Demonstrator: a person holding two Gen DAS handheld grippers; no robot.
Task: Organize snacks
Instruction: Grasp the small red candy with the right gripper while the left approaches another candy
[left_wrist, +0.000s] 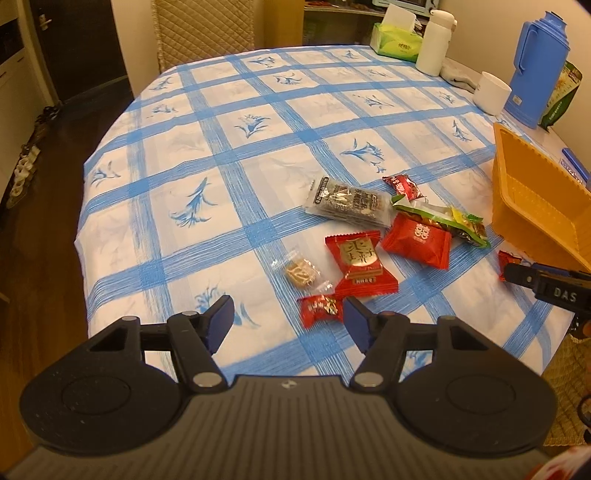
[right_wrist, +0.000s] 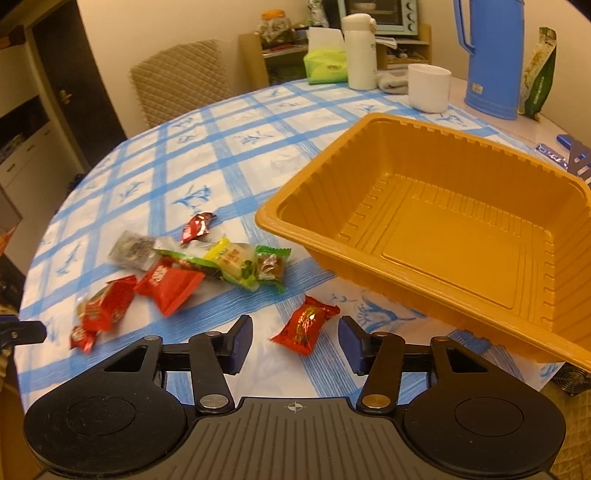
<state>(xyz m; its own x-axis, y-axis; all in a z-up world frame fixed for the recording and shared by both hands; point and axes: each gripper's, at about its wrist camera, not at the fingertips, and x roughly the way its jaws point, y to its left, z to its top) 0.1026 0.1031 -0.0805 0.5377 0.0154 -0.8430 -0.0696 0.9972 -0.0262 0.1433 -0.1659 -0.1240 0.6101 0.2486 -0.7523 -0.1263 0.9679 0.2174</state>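
Several wrapped snacks lie on the blue-checked tablecloth. My left gripper is open and empty, just short of a small red candy, with a larger red packet and a clear cracker packet beyond. My right gripper is open, its fingers on either side of a red candy lying on the cloth. The empty orange tray stands right of it; it also shows in the left wrist view. More snacks, red, green and silver, lie to the left.
At the table's far side stand a blue jug, a white mug, a white flask, a green tissue box and a green bag. A padded chair is behind the table. The table edge drops to dark floor on the left.
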